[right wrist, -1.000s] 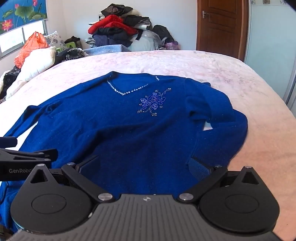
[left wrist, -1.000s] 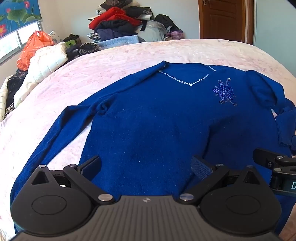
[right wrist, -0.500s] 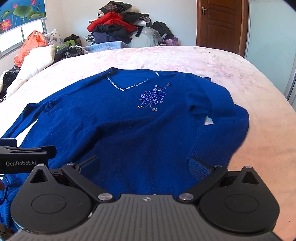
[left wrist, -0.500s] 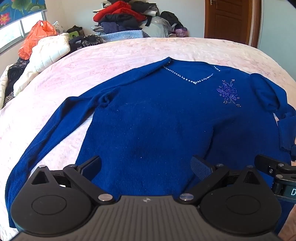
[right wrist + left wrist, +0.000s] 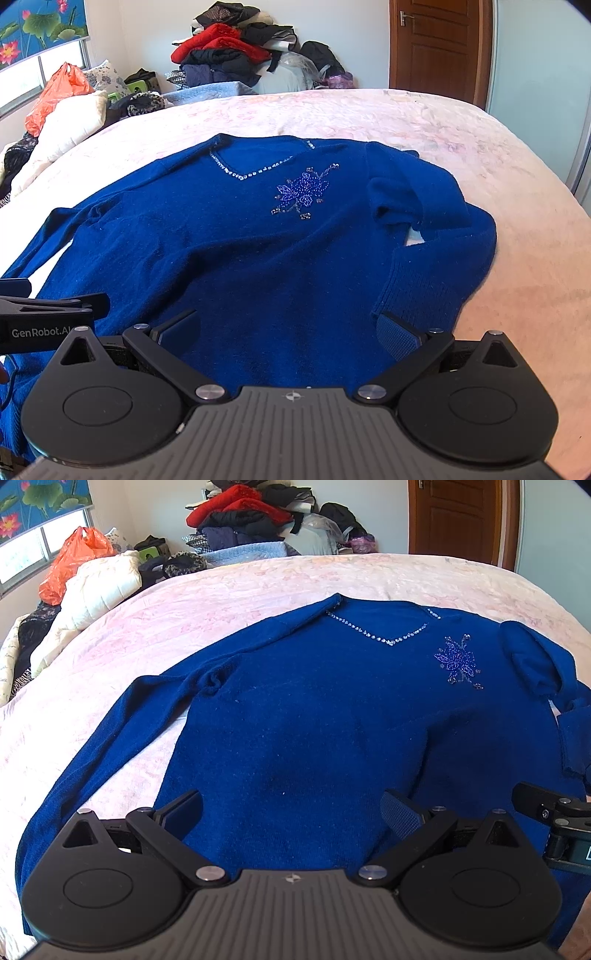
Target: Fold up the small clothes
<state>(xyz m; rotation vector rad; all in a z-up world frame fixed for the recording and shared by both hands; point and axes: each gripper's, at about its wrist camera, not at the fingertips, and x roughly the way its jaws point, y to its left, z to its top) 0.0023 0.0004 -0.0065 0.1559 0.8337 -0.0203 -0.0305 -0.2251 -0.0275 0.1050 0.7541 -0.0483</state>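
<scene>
You are holding both grippers low over the near hem of a blue sweater (image 5: 332,720) that is lying face up on the pink bedspread (image 5: 229,598), its V-neck pointing away from you. Your left gripper (image 5: 291,812) is hovering with its fingers spread wide apart and nothing between them, the sweater's lower body showing through the gap. Your right gripper (image 5: 291,332) is standing the same way, fingers wide apart and gripping nothing, over the hem on the other side; whether either set of fingertips is touching the knit cannot be told from these views.

The sweater's neckline is carrying a line of small beads (image 5: 255,171), and a beaded flower (image 5: 303,194) is sitting on the chest beside it. The sleeve on your left (image 5: 110,738) is stretching straight out and down along the bedspread. The sleeve on your right (image 5: 436,236) is lying bent back toward the body, its ribbed cuff resting close to your right gripper's outer finger.

Beyond the far edge of the bed a heap of clothes (image 5: 236,55) is piling against the wall, with an orange plastic bag (image 5: 74,565) and a white quilted jacket (image 5: 96,594) off to the left and a brown wooden door (image 5: 439,48) to the right
</scene>
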